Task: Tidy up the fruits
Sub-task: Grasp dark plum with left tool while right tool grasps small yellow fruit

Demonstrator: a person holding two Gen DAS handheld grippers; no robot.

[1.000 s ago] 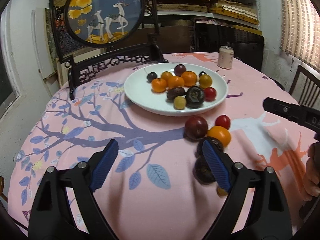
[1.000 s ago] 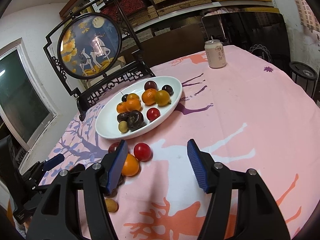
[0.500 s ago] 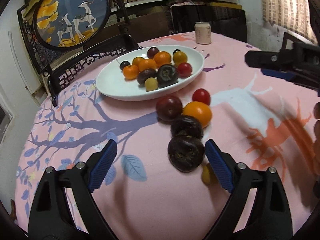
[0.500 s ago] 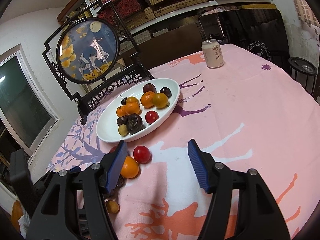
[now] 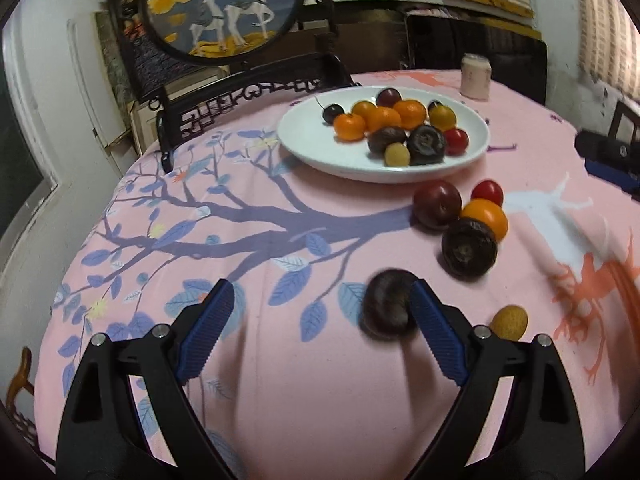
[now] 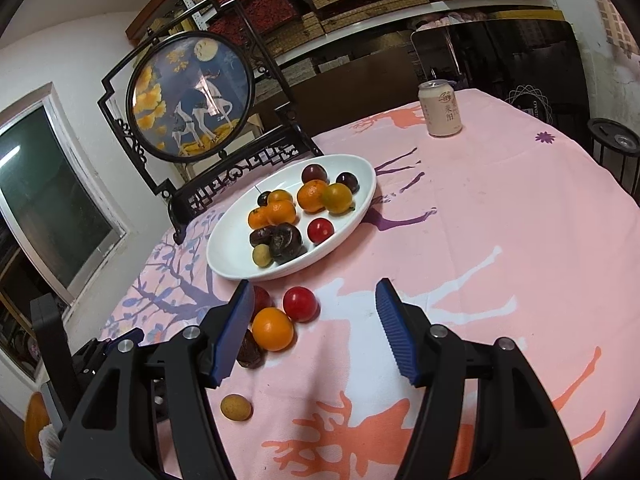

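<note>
Looks like someone's dining room at home: round table (image 6: 500, 240) with a pink deer-print cloth, a carved deer screen (image 6: 192, 96), a drink can (image 6: 440, 109), cluttered shelves (image 6: 360, 4) behind.

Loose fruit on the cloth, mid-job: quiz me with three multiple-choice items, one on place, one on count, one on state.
1. Where is the dark fruit nearest the left gripper?
A. on the plate
B. against the inner side of its right-hand finger
C. beside the can

2. How many fruits lie off the plate?
A. three
B. six
C. nine

3. How does the right gripper stand?
A. open, holding nothing
B. shut on the orange
C. shut on the can

Answers:
1. B, the blurred fruit sits by that blue pad.
2. B, six lie loose on the tablecloth.
3. A, its fingers are apart with only cloth between them.
</note>
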